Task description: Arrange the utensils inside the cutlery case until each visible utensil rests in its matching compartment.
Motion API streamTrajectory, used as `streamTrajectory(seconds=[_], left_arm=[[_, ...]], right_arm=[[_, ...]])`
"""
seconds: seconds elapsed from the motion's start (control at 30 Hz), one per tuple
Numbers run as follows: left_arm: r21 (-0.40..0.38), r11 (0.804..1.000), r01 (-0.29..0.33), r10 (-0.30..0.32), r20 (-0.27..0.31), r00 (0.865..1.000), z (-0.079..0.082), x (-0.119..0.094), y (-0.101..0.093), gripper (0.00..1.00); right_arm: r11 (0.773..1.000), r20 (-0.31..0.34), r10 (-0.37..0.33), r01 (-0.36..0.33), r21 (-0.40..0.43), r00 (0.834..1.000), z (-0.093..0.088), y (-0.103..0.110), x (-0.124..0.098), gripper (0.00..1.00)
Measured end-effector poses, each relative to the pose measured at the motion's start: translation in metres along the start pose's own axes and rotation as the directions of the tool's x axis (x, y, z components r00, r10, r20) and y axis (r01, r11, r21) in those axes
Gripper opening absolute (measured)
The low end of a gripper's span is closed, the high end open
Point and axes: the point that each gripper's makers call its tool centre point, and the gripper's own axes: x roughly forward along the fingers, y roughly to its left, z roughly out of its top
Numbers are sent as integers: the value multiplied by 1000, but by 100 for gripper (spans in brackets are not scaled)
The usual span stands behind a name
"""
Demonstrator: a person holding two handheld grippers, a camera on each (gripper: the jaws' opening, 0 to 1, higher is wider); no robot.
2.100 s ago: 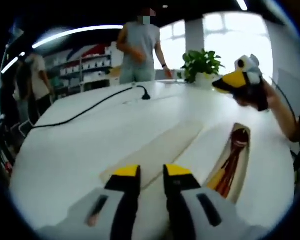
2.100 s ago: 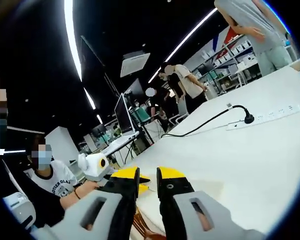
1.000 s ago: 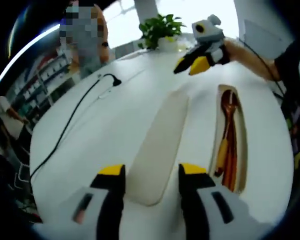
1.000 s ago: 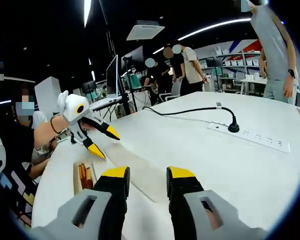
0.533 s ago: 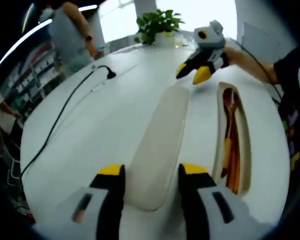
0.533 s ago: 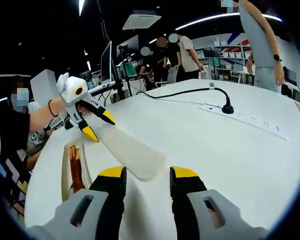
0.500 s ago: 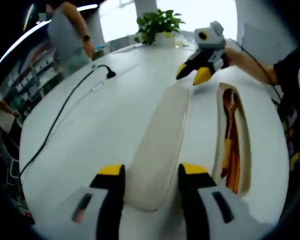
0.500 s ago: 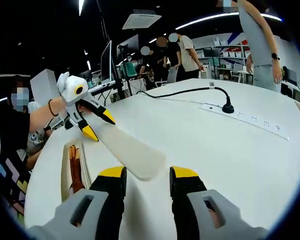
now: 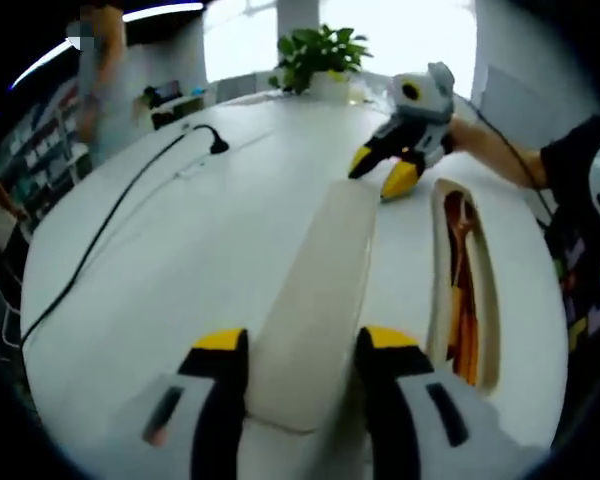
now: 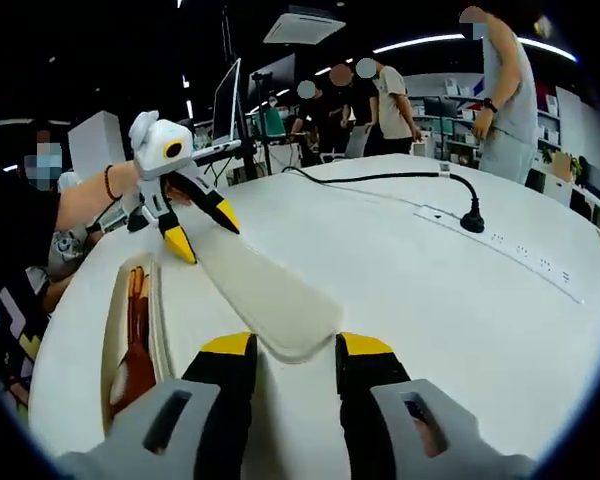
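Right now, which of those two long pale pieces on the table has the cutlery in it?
The open case tray nearer the seated person holds the orange-brown utensils. The other piece, the flat lid, lies bare beside it, with both tools, left and right, at its ends.

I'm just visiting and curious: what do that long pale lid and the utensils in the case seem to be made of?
The lid looks like matte cream plastic, smooth and evenly coloured, though that is a guess. The utensils in the case look like reddish-brown wood, too blurred to be sure.
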Motion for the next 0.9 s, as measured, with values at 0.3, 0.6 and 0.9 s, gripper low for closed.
streamTrajectory(seconds=[0.3, 0.6, 0.9], left_arm=[[16, 1000, 17, -17, 32, 999, 2, 2, 2, 43], [41, 998, 38, -41, 63, 997, 3, 4, -1, 41], [54, 997, 46, -51, 84, 995, 3, 4, -1, 41]], right_arm=[[995, 8, -61, 62, -73, 998, -1, 2, -2, 27], [995, 11, -99, 99, 15, 995, 2, -17, 1, 20], [975, 91, -53, 32, 219, 994, 8, -19, 0, 23]])
